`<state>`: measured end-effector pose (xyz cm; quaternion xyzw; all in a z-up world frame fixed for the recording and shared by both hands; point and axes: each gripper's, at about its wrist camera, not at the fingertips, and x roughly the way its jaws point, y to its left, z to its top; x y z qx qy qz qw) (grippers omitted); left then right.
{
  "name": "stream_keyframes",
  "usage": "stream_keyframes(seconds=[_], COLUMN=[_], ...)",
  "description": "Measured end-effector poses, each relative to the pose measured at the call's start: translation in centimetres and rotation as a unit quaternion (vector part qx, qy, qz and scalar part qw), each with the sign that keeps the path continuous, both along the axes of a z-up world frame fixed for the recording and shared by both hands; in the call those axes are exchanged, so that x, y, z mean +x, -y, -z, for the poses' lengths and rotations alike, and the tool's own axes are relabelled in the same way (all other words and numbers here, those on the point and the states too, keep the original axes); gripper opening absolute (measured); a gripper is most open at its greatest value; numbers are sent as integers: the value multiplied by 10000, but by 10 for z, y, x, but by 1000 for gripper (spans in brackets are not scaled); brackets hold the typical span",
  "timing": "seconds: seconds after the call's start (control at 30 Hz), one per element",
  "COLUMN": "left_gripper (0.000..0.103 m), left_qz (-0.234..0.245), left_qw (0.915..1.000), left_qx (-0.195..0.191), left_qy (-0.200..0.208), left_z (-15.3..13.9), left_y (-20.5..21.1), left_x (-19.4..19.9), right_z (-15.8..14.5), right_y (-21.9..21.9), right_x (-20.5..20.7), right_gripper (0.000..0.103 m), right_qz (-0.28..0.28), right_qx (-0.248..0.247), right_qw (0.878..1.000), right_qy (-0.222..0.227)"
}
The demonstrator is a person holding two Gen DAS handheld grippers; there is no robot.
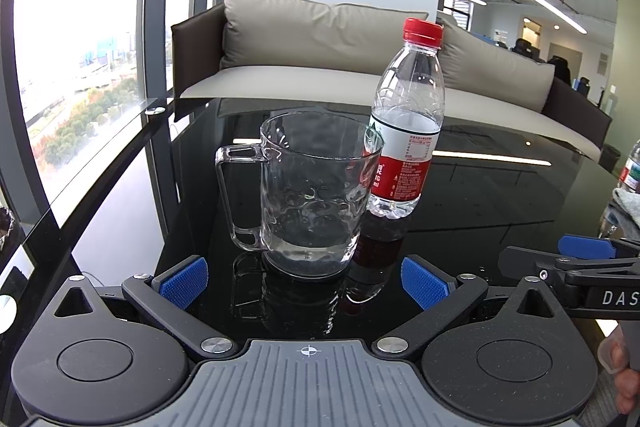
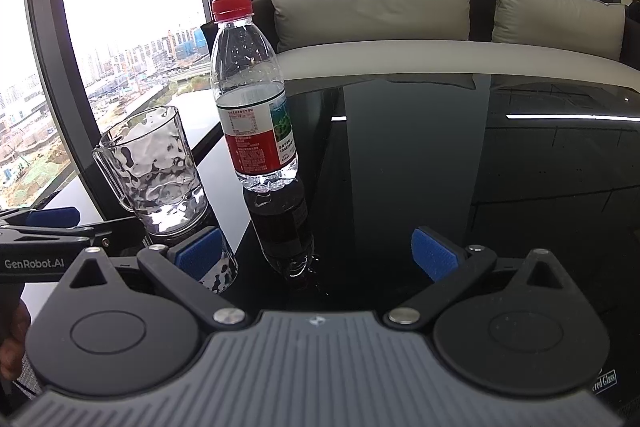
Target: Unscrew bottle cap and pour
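Observation:
A clear water bottle (image 1: pixel 404 131) with a red cap (image 1: pixel 423 33) and a red-and-white label stands upright on the black glass table (image 1: pixel 500 195). A clear dimpled glass mug (image 1: pixel 316 191) with a little water at the bottom stands just left of it, handle to the left. My left gripper (image 1: pixel 304 283) is open and empty, just short of the mug. In the right wrist view the bottle (image 2: pixel 252 99), its cap (image 2: pixel 233 7) and the mug (image 2: pixel 156 167) stand ahead to the left. My right gripper (image 2: pixel 318 255) is open and empty, short of the bottle.
A beige sofa with cushions (image 1: pixel 320 39) stands behind the table. Floor-to-ceiling windows (image 1: pixel 76 67) run along the left, beyond the table's left edge. A second bottle (image 1: pixel 631 171) and a grey cloth show at the far right edge of the left wrist view.

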<state>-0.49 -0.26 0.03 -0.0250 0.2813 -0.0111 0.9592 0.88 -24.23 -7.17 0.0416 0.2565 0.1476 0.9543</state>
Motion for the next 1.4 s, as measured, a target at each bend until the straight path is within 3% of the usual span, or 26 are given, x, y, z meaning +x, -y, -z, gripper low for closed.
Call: stream_keyframes(seconds=[0.47, 0.83, 1.1, 1.4], left_gripper=[102, 102, 102, 102], left_qz=[450, 822, 936, 750], left_qw=[9986, 9964, 9953, 9961], left_qx=[-207, -24, -15, 207], left_qy=[192, 223, 241, 407], left_z=[-9, -7, -5, -4], left_y=[23, 69, 92, 113], left_x=[-2, 24, 48, 66], right_z=[-4, -6, -6, -5], right_y=[23, 67, 93, 110], right_x=[11, 27, 37, 47], right_gripper=[103, 103, 103, 103], right_qz=[338, 934, 1227, 1396], right_qx=[45, 135, 325, 414], right_qw=[9993, 9953, 9917, 9892], right_qy=[152, 206, 195, 181])
